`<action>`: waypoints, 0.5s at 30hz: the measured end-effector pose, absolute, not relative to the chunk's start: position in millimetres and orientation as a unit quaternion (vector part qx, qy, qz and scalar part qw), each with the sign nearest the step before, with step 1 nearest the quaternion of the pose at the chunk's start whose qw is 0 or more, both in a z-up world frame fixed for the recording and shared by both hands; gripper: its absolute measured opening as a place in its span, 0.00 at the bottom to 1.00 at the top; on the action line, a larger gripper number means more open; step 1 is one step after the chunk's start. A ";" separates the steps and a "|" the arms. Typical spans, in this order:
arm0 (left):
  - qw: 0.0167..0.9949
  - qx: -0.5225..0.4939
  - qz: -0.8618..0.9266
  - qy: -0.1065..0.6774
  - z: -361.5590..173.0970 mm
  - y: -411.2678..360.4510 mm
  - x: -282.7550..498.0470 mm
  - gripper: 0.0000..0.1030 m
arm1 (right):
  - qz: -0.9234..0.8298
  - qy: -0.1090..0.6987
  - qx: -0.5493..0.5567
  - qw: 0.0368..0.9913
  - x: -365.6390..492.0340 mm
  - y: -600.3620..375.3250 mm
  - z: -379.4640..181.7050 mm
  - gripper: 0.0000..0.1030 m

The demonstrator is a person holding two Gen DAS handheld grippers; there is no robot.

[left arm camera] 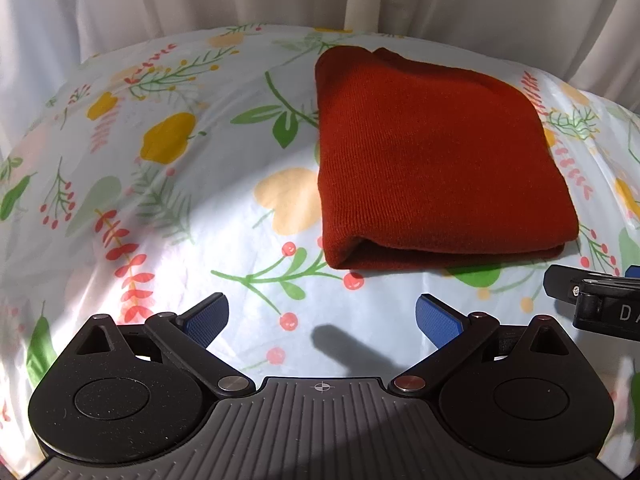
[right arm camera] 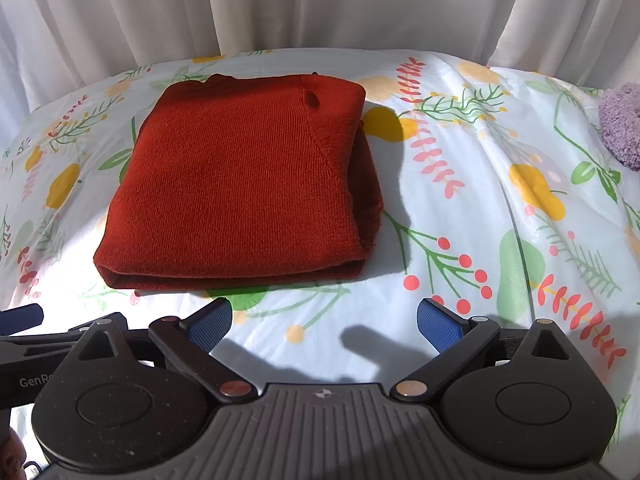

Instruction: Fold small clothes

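A rust-red knitted garment (left arm camera: 436, 160) lies folded into a thick square on the floral tablecloth (left arm camera: 168, 208). It also shows in the right wrist view (right arm camera: 240, 188), left of centre. My left gripper (left arm camera: 322, 320) is open and empty, just in front of the garment's near left corner. My right gripper (right arm camera: 324, 322) is open and empty, just in front of the garment's near right corner. Neither gripper touches the cloth. The right gripper's body shows at the right edge of the left wrist view (left arm camera: 600, 304).
A purple fluffy item (right arm camera: 622, 124) lies at the table's far right edge. White curtains (right arm camera: 320, 4) hang close behind the table. The tablecloth (right arm camera: 500, 208) is wrinkled to the right of the garment.
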State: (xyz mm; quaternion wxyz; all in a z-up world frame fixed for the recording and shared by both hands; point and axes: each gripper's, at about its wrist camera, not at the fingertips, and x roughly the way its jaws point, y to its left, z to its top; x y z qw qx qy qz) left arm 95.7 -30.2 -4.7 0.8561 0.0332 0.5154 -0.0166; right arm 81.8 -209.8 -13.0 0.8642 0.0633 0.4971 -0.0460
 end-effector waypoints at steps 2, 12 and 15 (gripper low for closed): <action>0.857 0.037 -0.016 0.514 -4.9 -31.5 95.5 0.99 | -0.048 0.497 0.064 0.864 81.5 -209.3 -13.0 0.96; 0.851 0.050 -0.021 0.523 -6.6 -36.2 96.7 0.99 | -0.051 0.496 0.064 0.865 82.2 -209.6 -12.1 0.96; 0.850 0.049 -0.024 0.524 -6.7 -36.7 96.9 0.99 | -0.052 0.496 0.064 0.865 82.7 -210.6 -11.4 0.96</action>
